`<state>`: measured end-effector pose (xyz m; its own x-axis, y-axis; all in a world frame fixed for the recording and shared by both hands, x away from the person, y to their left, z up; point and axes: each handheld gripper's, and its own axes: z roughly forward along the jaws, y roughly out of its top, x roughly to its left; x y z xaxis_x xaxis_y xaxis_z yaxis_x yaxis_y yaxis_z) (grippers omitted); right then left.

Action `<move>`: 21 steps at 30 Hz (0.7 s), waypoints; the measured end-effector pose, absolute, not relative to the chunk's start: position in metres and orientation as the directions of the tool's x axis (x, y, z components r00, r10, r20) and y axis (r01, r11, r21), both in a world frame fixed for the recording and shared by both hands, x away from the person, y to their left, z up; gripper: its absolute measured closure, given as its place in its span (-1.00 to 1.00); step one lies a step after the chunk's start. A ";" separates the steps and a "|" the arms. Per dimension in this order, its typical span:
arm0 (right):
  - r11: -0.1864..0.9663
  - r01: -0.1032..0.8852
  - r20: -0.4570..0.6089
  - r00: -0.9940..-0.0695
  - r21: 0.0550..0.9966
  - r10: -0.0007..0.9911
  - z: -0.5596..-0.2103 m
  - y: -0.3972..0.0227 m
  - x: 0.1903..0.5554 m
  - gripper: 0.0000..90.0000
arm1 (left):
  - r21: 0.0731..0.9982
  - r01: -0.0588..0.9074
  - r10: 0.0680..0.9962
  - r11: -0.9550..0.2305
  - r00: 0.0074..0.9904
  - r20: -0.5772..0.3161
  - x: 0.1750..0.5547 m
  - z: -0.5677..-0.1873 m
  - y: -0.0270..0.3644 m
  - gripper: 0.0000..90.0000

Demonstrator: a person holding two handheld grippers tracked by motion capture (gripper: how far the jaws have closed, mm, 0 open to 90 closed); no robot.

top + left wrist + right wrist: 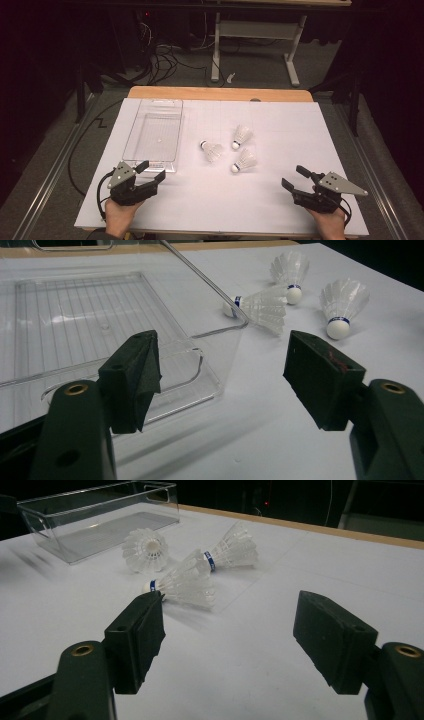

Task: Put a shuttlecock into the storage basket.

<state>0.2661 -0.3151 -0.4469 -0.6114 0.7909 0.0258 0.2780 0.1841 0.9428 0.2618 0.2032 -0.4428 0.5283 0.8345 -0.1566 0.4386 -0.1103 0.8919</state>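
Three white shuttlecocks with blue bands lie in the middle of the white table. One [212, 151] [262, 307] [145, 550] lies at the left, one [242, 135] [290, 270] [230, 550] farther back, one [245, 161] [342, 302] [185, 585] nearest the front. A clear plastic tray [152, 135] [75, 310] [100, 520] with nothing in it stands left of them. My left gripper [152, 171] [225, 375] rests open by the tray's near right corner. My right gripper [294, 176] [230, 630] is open at the front right, apart from the shuttlecocks and pointing toward them.
The white sheet [280, 125] covers a wooden table whose far edge [220, 93] shows bare. Beyond it, on the dark floor, stand a white table frame [255, 35] and loose cables [165, 60]. A black cable [75, 150] runs along the table's left side.
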 end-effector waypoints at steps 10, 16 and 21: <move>0.188 0.279 0.023 -0.611 0.942 0.792 -0.447 -0.314 0.266 -0.36 | 0.893 0.438 0.837 -0.107 0.524 -0.157 0.261 -0.442 0.203 -0.31; 0.189 0.284 0.025 -0.610 0.940 0.792 -0.447 -0.315 0.266 -0.36 | 0.888 0.444 0.837 -0.122 0.526 -0.148 0.261 -0.443 0.199 -0.33; 0.192 0.283 0.025 -0.617 0.940 0.786 -0.448 -0.314 0.267 -0.36 | 0.886 0.448 0.834 -0.121 0.530 -0.154 0.262 -0.443 0.198 -0.32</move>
<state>0.2665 -0.3143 -0.4476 -0.6173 0.7864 0.0251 0.2828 0.1921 0.9397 0.2617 0.1981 -0.4427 0.5299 0.8339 -0.1543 0.4480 -0.1208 0.8858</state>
